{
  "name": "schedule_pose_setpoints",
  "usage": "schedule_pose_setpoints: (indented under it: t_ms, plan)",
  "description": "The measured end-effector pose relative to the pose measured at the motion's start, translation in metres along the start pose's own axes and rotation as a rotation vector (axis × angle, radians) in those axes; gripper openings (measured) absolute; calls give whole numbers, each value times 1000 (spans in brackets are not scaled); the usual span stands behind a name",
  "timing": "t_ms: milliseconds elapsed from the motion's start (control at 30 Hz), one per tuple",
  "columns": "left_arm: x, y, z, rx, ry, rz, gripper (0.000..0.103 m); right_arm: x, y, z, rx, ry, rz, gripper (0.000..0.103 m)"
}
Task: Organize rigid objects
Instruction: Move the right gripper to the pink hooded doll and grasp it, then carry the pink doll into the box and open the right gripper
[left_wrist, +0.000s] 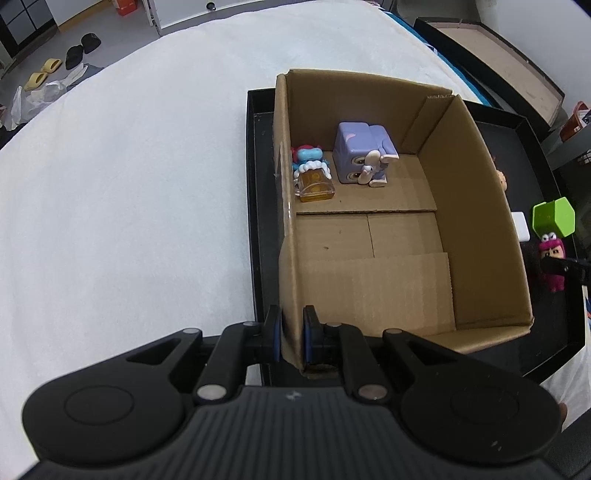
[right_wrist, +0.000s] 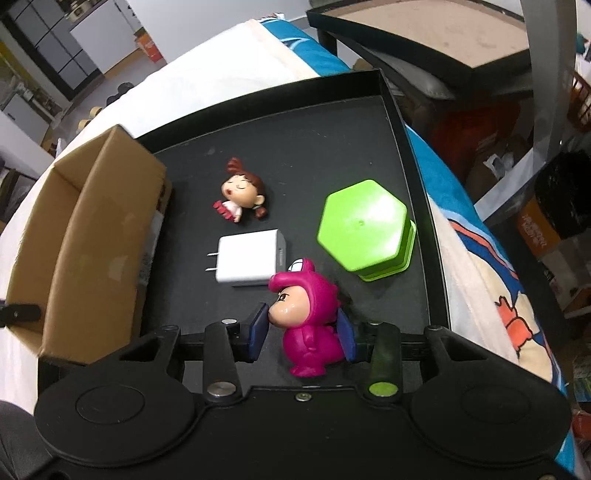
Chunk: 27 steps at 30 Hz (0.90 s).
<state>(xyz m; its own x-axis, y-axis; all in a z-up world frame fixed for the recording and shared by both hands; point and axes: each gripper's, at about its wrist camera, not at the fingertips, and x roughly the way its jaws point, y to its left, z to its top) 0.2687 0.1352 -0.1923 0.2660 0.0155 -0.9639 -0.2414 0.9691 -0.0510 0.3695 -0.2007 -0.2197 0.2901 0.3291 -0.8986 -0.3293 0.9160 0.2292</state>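
Magenta plastic, a little figurine in a dinosaur suit (right_wrist: 308, 321), stood on the shallow black tray (right_wrist: 369, 122) between the jaws of the right gripper (right_wrist: 304, 334), whose blue pads pressed its face and back. Beside it lay a white plug-in charger (right_wrist: 251, 258), a green hexagonal container (right_wrist: 364, 227) and a brown-haired doll figure (right_wrist: 242, 195). The left gripper (left_wrist: 291, 338) was clamped shut on the near wall of the open cardboard box (left_wrist: 476, 221), which held a purple cube toy (left_wrist: 360, 151) and a small amber bottle toy (left_wrist: 314, 182).

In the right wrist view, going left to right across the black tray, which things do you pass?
cardboard box → white charger → pink figurine → green hexagonal box. The sleeping-face figurine overlaps the charger's span, so it is left out.
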Motion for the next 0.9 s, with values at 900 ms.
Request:
schedule_pose_setpoints:
  t_ms: [900]
  plan:
    - [-2, 8, -8, 34, -55, -77, 12, -53, 67, 38, -1, -77, 55, 40]
